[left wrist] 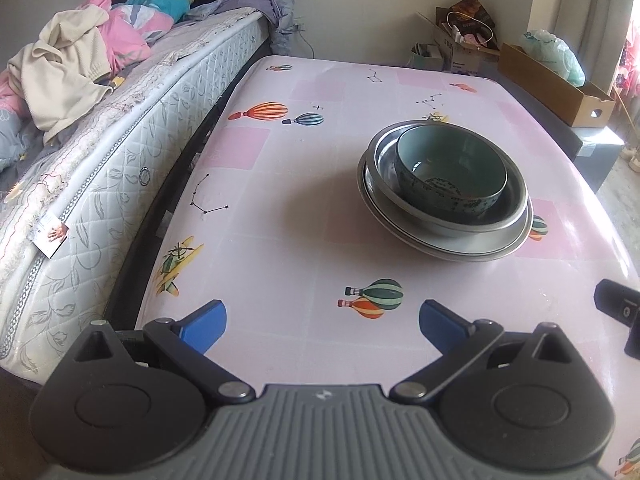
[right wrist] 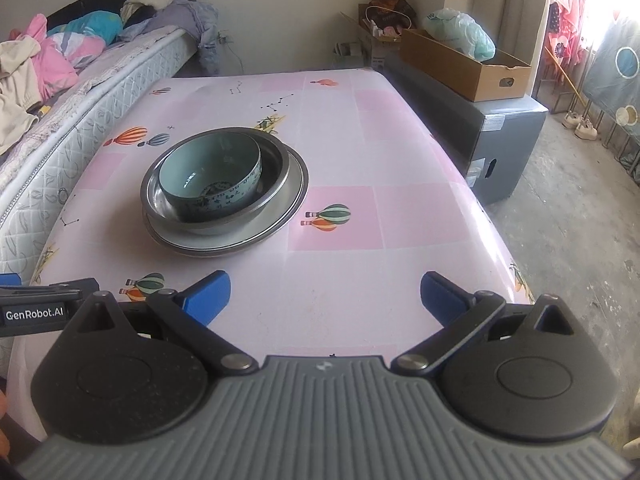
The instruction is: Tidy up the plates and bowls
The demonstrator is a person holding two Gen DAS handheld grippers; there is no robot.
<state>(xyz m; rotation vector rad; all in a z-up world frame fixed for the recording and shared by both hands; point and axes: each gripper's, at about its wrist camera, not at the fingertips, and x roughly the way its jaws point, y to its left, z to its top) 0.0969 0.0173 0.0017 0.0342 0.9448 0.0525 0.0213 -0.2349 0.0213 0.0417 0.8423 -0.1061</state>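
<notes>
A green ceramic bowl (left wrist: 450,172) (right wrist: 210,176) sits inside a steel bowl (left wrist: 508,216) (right wrist: 276,172), which rests on a steel plate (left wrist: 500,246) (right wrist: 296,196), all stacked on the pink table (left wrist: 280,220) (right wrist: 360,152). My left gripper (left wrist: 322,326) is open over the near table edge, well short of the stack, with nothing between its blue pads. My right gripper (right wrist: 325,298) is open too, near the front edge, right of and short of the stack. The right gripper's side shows at the left wrist view's right edge (left wrist: 618,312).
A bed with a quilted mattress (left wrist: 100,176) (right wrist: 60,148) and heaped clothes runs along the table's left side. Cardboard boxes (left wrist: 556,84) (right wrist: 464,64) sit on a grey cabinet (right wrist: 500,136) beyond the table's right edge. Bare floor (right wrist: 580,220) lies to the right.
</notes>
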